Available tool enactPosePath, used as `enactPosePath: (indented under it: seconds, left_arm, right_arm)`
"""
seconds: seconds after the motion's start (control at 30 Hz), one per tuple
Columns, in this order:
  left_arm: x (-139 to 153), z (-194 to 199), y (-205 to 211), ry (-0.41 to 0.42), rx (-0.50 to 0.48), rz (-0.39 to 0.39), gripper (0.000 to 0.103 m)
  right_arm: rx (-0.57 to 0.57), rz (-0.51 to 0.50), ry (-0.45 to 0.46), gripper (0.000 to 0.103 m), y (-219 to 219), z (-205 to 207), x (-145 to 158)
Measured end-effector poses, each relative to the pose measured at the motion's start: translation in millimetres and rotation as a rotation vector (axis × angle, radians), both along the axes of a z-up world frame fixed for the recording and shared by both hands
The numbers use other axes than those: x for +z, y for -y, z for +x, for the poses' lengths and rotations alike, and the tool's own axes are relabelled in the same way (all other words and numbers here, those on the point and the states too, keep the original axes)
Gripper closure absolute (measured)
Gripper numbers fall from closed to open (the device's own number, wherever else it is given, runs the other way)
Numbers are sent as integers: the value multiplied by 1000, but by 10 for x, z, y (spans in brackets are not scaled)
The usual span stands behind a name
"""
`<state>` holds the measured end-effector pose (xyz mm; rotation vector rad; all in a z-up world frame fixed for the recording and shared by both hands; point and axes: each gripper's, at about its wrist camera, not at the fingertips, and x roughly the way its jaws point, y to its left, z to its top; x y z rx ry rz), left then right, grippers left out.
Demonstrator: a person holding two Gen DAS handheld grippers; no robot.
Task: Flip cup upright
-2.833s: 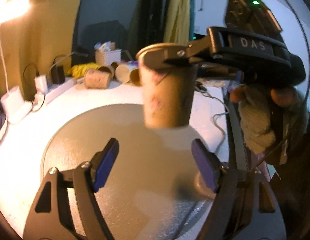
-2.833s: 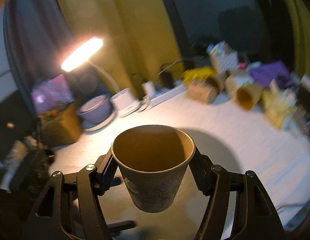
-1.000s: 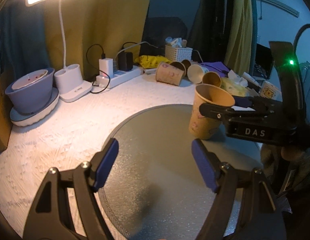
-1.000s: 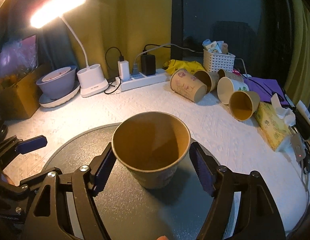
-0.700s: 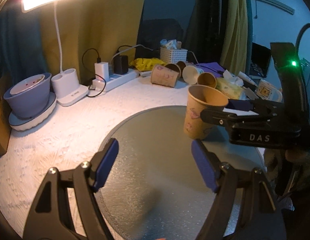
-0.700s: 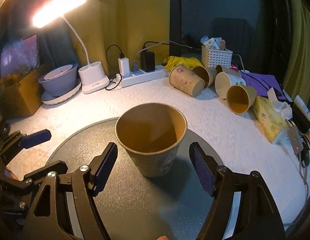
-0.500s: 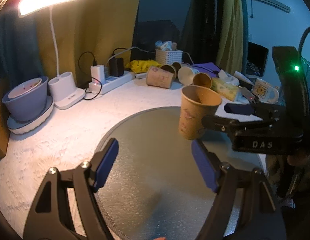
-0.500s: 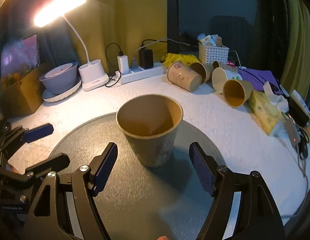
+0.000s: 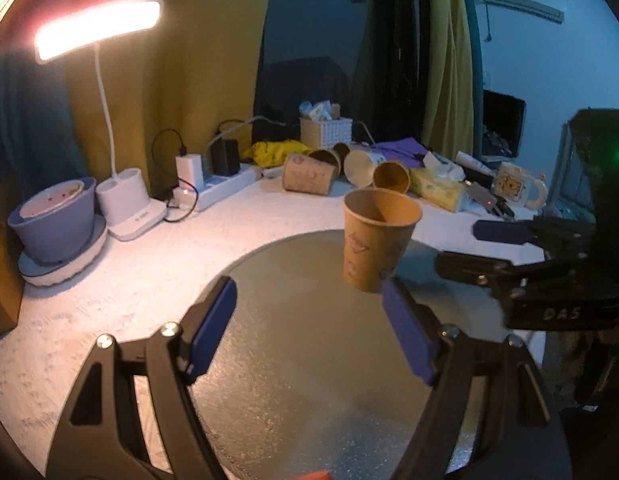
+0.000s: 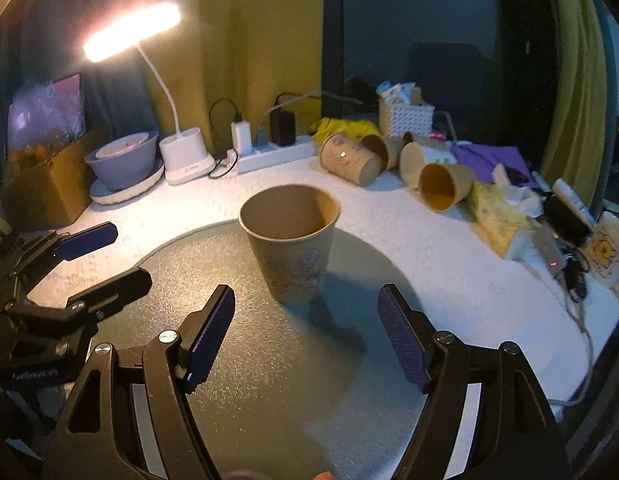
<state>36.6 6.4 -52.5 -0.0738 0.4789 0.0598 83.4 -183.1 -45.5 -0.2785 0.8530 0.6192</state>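
A brown paper cup (image 10: 290, 242) stands upright, mouth up, on the round grey mat (image 10: 269, 380). It also shows in the left wrist view (image 9: 375, 246). My right gripper (image 10: 307, 334) is open and empty, drawn back from the cup, which stands free beyond its fingertips. My left gripper (image 9: 309, 338) is open and empty, to the left of the cup. Each gripper shows in the other's view, the right gripper (image 9: 485, 248) at the right edge and the left gripper (image 10: 97, 258) at the left edge.
Several paper cups (image 10: 351, 158) lie on their sides at the back of the white table. A lit desk lamp (image 10: 185, 160), a power strip (image 10: 275, 154), a purple bowl (image 10: 123, 162), a white basket (image 10: 405, 118), a tissue pack (image 10: 499, 216) and a mug (image 9: 515, 188) stand around.
My right gripper set the cup upright on the mat, opened, and pulled back from it. The left gripper stayed open.
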Motion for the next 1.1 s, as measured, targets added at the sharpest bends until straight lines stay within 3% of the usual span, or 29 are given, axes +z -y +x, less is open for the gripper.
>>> enactPosePath:
  seconds: [0.03,0.07,0.43,0.83,1.1]
  left_arm:
    - [12,-17,3,8,-1,-5,8]
    - [33,-39,-5,24,-6,-14,5]
    - [335,-257,200,115,-21,-3,5]
    - [1000,-500,460,302,36,55,5]
    - [1227,-456,452,266,39,-8,5]
  right_arm:
    - [-5,5,10,26,27,-14,44]
    - [-10,9,21,26,56,-27,94]
    - [-29,79,109,26,284,-133,574]
    - [-40,125,183,26,505,-254,1033]
    - [-63,142,252,26,625,-323,1345]
